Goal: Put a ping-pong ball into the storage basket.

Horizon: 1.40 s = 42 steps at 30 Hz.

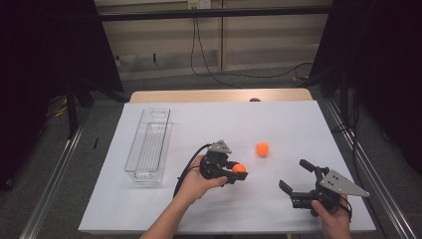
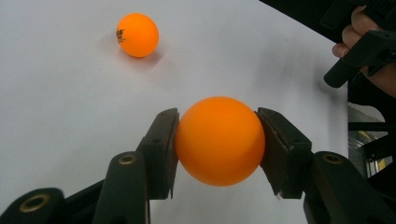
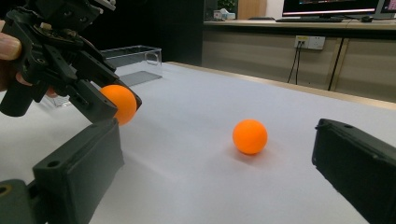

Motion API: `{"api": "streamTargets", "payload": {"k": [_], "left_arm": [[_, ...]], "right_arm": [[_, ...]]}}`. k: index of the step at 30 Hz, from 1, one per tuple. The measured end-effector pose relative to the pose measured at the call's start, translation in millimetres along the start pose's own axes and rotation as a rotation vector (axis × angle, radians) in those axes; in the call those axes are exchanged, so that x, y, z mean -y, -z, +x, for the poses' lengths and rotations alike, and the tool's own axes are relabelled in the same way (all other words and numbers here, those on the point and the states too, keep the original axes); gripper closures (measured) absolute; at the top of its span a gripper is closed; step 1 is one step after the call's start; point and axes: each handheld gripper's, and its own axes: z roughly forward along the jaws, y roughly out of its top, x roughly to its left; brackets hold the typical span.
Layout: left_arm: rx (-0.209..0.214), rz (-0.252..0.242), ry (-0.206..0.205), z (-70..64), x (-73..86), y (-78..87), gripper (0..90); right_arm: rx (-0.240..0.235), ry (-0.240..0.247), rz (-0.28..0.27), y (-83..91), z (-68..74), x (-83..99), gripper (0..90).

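Left gripper (image 1: 238, 173): held in the left hand (image 1: 196, 181) near the table's middle, jaws closed on both sides of a load. Right gripper (image 1: 294, 176): held in the right hand (image 1: 332, 217) near the front right, jaws spread wide, nothing between them.

In the left gripper view, the left tongs (image 2: 219, 140) cover both flanks of the held ball (image 2: 219, 140), and the right tongs (image 2: 359, 46) at 2 o'clock are cropped by the frame edge. The print on the far ball (image 2: 137, 35) is too small to read.
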Motion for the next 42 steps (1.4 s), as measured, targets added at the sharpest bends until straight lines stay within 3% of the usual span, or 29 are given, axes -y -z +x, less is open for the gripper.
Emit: {"api": "streamTargets", "payload": {"k": [42], "left_arm": [[-0.035, -0.05, 0.046, 13.0, -4.5, 31.2, 50.8]], "right_arm": [[-0.001, 0.002, 0.001, -0.4, 0.2, 0.0, 1.5]]}}
